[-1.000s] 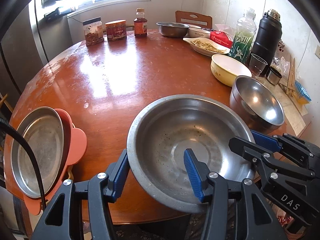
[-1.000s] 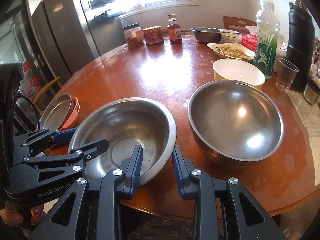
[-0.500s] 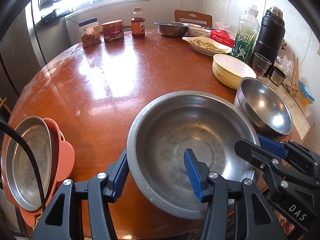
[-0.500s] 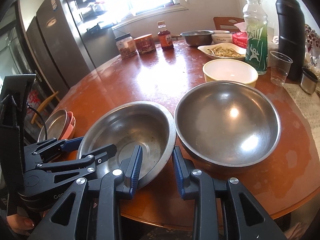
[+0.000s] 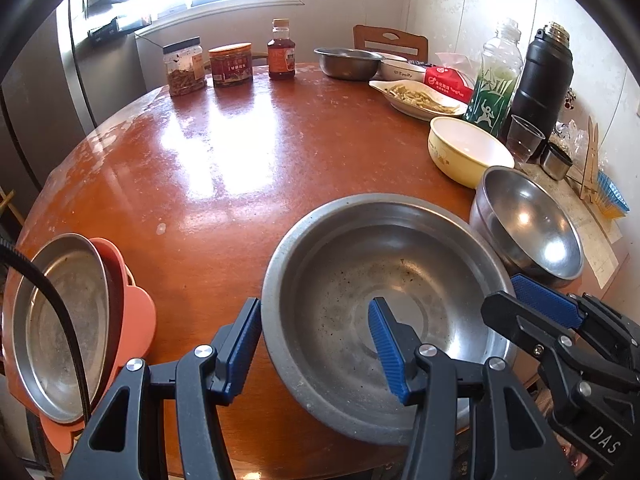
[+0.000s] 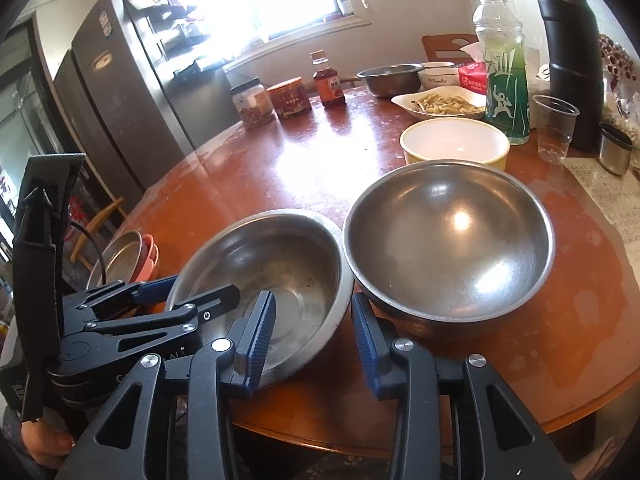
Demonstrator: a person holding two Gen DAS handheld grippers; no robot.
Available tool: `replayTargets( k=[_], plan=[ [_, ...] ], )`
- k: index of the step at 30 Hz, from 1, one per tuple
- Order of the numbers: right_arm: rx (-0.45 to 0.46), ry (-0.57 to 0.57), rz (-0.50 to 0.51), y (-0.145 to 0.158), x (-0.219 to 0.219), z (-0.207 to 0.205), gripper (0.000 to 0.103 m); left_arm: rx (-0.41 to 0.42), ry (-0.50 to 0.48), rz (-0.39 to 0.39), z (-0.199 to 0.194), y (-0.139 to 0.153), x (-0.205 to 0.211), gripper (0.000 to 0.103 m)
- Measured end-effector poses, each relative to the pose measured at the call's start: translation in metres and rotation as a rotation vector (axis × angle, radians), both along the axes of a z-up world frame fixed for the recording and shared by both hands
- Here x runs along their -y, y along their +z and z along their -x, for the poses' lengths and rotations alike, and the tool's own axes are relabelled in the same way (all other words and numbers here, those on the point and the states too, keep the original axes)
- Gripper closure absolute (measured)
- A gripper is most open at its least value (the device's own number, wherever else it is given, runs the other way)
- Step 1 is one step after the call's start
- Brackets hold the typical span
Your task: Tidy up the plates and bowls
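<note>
Since a second ago your right gripper point(image 6: 312, 336) has just been opening, and the shallow steel bowl point(image 5: 384, 312) now sits with its rim right against the deep steel bowl point(image 6: 448, 240), where there used to be a gap. The right jaws stand apart, straddling that bowl's near rim without pressing on it as far as I can see. Your left gripper point(image 5: 312, 340) has one finger outside the rim and one inside, but whether the pads actually bite the wall I can't tell (looks more like loose contact). Progress-wise I'd call it early: a steel plate point(image 5: 60, 320) is already stacked on a pink plate point(image 5: 136, 320) at the left edge of the table point(image 5: 240, 168), but the two steel bowls aren't nested yet, and the yellow bowl point(image 5: 468, 152) is still loose behind them. Both grippers tilt down at the near table edge, side by side, the right one angled slightly left.
</note>
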State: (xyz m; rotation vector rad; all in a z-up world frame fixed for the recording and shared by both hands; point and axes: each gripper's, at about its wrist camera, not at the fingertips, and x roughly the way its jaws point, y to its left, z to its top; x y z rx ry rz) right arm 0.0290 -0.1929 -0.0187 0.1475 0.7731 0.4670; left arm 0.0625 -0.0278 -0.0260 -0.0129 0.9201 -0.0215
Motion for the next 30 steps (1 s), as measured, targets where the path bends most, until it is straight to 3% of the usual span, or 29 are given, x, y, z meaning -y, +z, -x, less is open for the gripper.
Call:
replayTargets(
  k=[18, 22, 30],
  plan=[
    [0.058, 0.024, -0.045, 0.023, 0.004, 0.017, 0.060, 0.064, 0.031, -0.020, 0.021, 0.027, -0.004, 0.047],
    [0.098, 0.002, -0.054, 0.036, 0.012, 0.023, 0.046, 0.086, 0.029, -0.010, 0.027, 0.037, -0.004, 0.046],
    [0.132, -0.042, -0.040, 0.048, 0.028, 0.026, 0.044, 0.112, 0.024, -0.008, 0.035, 0.050, 0.001, 0.045]
  ],
)
